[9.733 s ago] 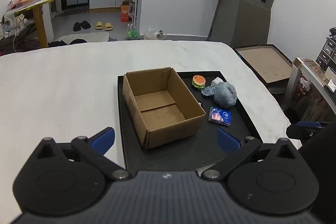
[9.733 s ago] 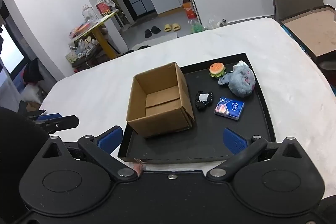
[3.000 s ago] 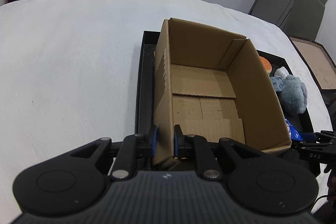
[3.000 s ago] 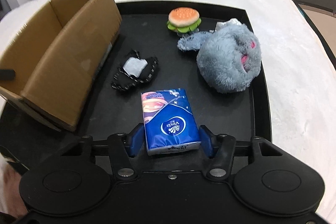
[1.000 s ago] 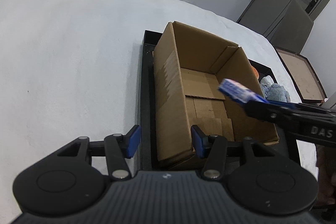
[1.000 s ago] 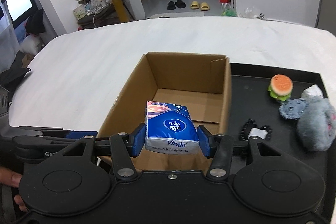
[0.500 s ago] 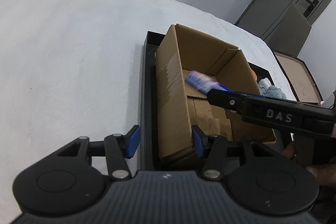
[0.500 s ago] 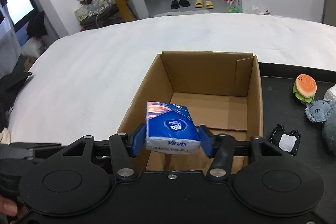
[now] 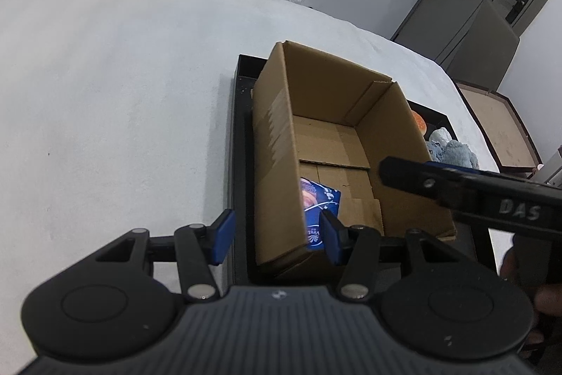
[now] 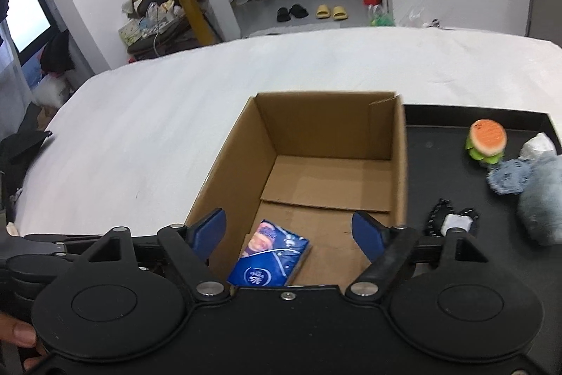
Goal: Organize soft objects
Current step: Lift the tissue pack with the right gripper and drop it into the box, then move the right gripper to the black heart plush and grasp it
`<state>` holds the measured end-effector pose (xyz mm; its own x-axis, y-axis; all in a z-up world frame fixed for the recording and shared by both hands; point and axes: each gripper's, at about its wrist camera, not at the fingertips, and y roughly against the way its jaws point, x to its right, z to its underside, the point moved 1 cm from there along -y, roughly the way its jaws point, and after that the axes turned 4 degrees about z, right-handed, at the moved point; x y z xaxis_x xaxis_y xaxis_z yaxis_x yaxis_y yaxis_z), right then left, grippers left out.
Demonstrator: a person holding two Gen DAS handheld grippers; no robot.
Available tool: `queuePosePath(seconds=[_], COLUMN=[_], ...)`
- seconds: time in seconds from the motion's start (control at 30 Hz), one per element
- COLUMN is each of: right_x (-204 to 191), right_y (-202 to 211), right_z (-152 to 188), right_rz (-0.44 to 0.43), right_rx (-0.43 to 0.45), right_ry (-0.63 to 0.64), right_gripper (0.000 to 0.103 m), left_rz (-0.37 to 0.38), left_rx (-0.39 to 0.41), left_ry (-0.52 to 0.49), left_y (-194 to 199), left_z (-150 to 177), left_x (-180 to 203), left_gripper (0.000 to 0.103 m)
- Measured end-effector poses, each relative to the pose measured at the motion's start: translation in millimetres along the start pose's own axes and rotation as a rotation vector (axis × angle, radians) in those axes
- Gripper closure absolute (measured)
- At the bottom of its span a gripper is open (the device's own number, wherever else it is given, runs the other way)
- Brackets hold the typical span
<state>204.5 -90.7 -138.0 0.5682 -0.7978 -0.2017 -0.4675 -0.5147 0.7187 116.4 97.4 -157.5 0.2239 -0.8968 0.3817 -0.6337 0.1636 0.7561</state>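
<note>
**Tissue pack down in box; plush next**

Right gripper (image 10: 289, 231) hangs spread wide and empty above the cardboard box (image 10: 330, 164). Tissue pack (image 10: 270, 260) lies flat on the box floor, directly below and just ahead of its fingers. Left gripper (image 9: 275, 236) is parted, straddling the box's near wall without pinching it.

To the right gripper's right, on the black tray (image 10: 439, 171): grey plush (image 10: 541, 195), burger toy (image 10: 486, 141), small black item (image 10: 451, 222). Plush likely light and squashy; grip it across the body's middle.
</note>
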Motion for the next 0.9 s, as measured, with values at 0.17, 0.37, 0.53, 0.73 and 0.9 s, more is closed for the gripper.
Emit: queuePosePath(seconds=[0.17,0.37,0.53,0.73,0.9], right_x=[12.4,38.0,60.4,79.4,90.3], right_y=[10.6,20.3,21.0,17.3,10.4], right_z=[-3.6,-1.6,3.1,8.3,13.6], right_rz=[0.044,0.086,0.117,0.127,0.134], right_rx=[0.031,0.064,0.072,0.073,0.062], right_ry=[-0.003,-0.047,-0.084,-0.125,-0.139], right_gripper=[0.023,0.019,0.014,0.014,0.014], left_rz=[-0.006,-0.015,-0.029,-0.046,-0.06], left_rx=[0.005,0.007,0.016,0.016,0.032], left_ry=[-0.012,-0.017,-0.034,-0.06,-0.062], left_y=[-1.8,-4.1,-5.4,-9.0,-10.3], left_z=[-1.8,-3.2,-4.6,-7.6,-10.0], left_x=[7.9,15.4,24.8,34.3,39.7], left_gripper=[0.052,0.052,0.052,0.052,0.052])
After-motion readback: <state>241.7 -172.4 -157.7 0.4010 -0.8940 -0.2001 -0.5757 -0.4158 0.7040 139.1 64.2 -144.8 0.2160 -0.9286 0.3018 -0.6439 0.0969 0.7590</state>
